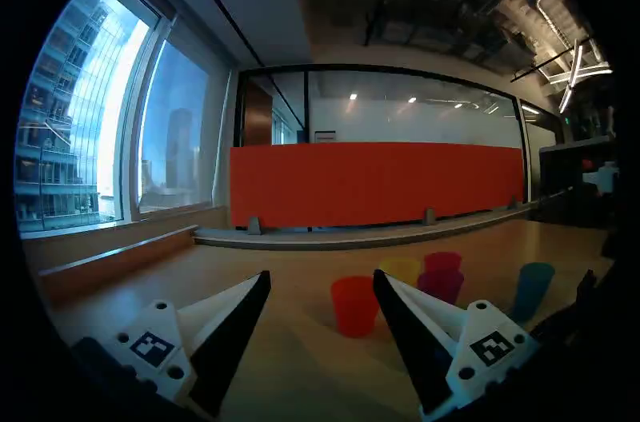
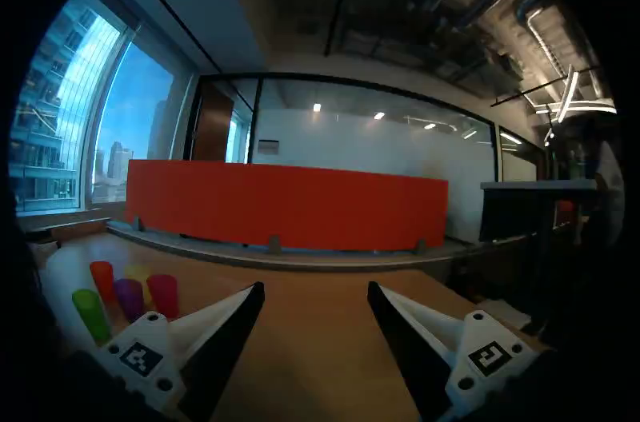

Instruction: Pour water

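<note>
While both tools hang over the wooden bench (image 1: 304, 374), the left gripper (image 1: 320, 274) has its fingers spread wide with nothing between them, and the right gripper (image 2: 314, 286) is just as wide and just as empty. From the left gripper view the cups stand close ahead: an orange cup (image 1: 354, 306) in the gap between the fingers, a yellow cup (image 1: 400, 268) behind it, a red cup (image 1: 442, 260) beside that, a purple cup (image 1: 444, 282) partly covered by the right-hand finger, and a teal cup (image 1: 534, 290) apart at the right. From the right gripper view the cluster sits off to the left of the left-hand finger: a green cup (image 2: 90, 314) nearest the edge, then orange, purple, yellow and red bunched together. An orange partition (image 1: 376, 182) runs along the far side of the bench, with a tall window (image 1: 80, 126) at the left. The cup interiors are out of sight from here, so I cannot tell whether any holds water
</note>
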Available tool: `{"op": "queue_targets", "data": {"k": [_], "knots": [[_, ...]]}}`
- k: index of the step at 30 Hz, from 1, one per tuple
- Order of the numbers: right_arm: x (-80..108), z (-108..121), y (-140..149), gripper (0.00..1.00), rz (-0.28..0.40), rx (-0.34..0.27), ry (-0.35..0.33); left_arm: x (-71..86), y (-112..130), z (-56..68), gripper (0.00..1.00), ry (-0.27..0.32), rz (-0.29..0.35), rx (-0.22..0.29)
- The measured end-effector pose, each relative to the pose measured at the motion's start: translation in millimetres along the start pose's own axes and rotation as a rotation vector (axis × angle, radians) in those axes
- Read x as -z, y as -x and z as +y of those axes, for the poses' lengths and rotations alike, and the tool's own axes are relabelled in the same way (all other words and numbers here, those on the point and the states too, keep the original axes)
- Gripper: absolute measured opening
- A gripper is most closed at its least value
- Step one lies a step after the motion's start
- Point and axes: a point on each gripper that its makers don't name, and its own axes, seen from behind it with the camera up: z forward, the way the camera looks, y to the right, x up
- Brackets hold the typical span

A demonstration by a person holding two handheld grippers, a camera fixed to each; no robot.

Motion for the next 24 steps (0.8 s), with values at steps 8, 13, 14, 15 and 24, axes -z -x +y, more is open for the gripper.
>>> {"op": "queue_targets", "data": {"k": [8, 13, 14, 15, 24], "knots": [[3.0, 6, -1, 1.00, -0.001, -0.007, 0.011, -1.6, 9, -0.6, 0.95, 0.003, -0.015, -0.003], [4.1, 8, -3, 1.00, 0.001, -0.007, 0.015, -3.0, 13, 0.3, 0.95, 0.004, -0.019, -0.002], [4.4, 9, -4, 1.00, 0.001, -0.008, 0.016, -3.2, 14, 0.7, 0.95, 0.004, -0.019, -0.001], [4.7, 9, -4, 1.00, 0.002, -0.008, 0.016, -3.2, 14, 1.0, 0.95, 0.005, -0.020, -0.001], [6.6, 9, -2, 1.00, 0.001, -0.006, 0.017, -2.9, 16, -0.3, 0.95, 0.006, -0.024, 0.015]]}}
